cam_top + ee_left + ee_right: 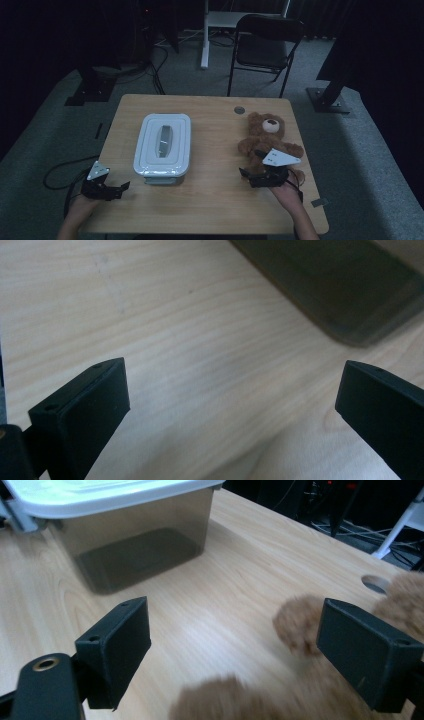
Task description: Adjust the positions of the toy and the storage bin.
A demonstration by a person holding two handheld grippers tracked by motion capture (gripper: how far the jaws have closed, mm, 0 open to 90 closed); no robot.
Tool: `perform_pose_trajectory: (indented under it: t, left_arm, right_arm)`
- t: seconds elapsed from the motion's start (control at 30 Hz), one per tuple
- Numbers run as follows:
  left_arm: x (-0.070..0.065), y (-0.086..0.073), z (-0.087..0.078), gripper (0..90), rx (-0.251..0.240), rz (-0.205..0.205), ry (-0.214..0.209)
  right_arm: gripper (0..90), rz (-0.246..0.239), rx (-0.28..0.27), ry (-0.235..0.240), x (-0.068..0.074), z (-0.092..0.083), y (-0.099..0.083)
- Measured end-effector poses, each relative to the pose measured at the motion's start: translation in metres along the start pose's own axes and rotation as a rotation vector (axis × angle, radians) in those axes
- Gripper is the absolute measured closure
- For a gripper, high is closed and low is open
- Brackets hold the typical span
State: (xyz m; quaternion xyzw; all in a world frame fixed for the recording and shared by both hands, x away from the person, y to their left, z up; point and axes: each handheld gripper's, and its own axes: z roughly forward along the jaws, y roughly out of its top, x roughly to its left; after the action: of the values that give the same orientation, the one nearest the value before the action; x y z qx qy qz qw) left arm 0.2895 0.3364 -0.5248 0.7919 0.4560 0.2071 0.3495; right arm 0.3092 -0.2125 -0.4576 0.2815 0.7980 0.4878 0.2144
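A brown teddy bear (268,137) lies on its back at the right of the wooden table (215,200). A storage box with a white lid (163,144) sits left of centre. My right gripper (248,176) is open at the bear's lower left, near its leg; in the right gripper view a brown paw (296,624) lies between the jaws, close to the right one, and another furry limb (220,700) is low in the frame. The smoky box wall (135,540) stands ahead. My left gripper (120,188) is open over bare wood near the table's front left, the box corner (350,285) beyond it.
A black folding chair (265,45) and a white desk leg (204,35) stand beyond the table's far edge. A round cable hole (239,110) sits near the table's back right. Cables (60,172) trail on the floor at left.
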Motion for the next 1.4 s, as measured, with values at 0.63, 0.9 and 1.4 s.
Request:
perform_pose_trajectory:
  t: [0.63, 0.9, 1.4]
  left_arm:
    - [0.014, 0.038, 0.014, 1.7, -0.032, 0.006, 0.009]
    - [0.019, 0.051, 0.022, 1.7, -0.032, 0.008, 0.012]
    - [0.024, 0.069, 0.047, 1.7, -0.033, -0.011, -0.001]
  right_arm:
    - [13.3, 0.042, 0.048, -0.040, 0.019, 0.101, 0.049]
    - [13.3, 0.090, 0.091, -0.077, 0.024, 0.140, 0.053]
    - [13.4, 0.188, 0.173, -0.075, 0.020, 0.194, 0.055]
